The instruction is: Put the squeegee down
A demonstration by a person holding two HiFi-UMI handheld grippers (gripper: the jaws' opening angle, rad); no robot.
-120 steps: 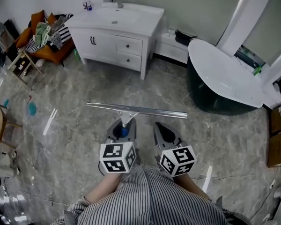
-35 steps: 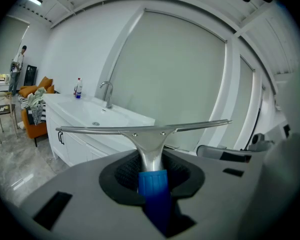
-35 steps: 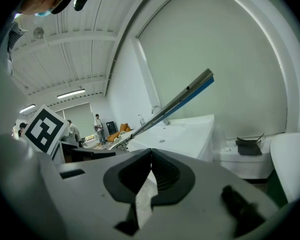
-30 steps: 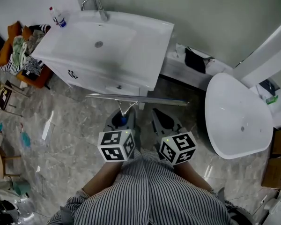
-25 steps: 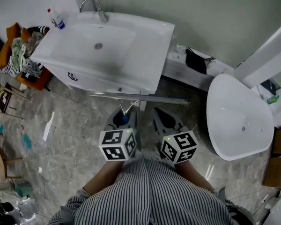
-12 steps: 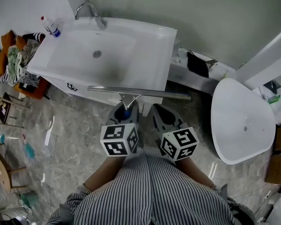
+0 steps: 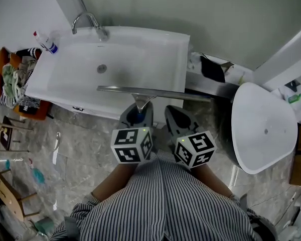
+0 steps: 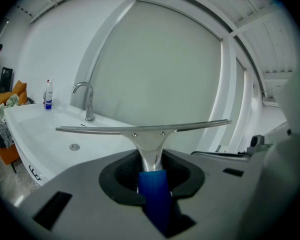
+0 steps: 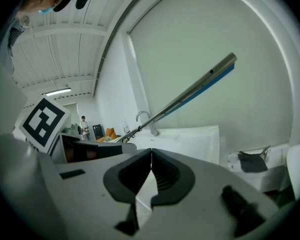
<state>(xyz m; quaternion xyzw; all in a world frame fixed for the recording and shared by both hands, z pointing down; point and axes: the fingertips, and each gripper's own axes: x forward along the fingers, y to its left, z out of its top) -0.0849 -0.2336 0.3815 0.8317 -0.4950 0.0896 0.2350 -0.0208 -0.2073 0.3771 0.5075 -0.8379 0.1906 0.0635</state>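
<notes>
Squeegee (image 7: 150,92): left gripper (image 7: 137,115) is pinching its blue handle, the blade hanging crosswise over the sink's (image 7: 174,54) front edge. Judged light, stiff, slick metal; the handle is offering the best hold. Right gripper (image 7: 176,120) is idling, jaws pressed together, empty.

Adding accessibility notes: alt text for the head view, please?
The left gripper holds a squeegee by its blue handle, blade crosswise at the front edge of a white sink. The right gripper, shut and empty, is beside it.
</notes>
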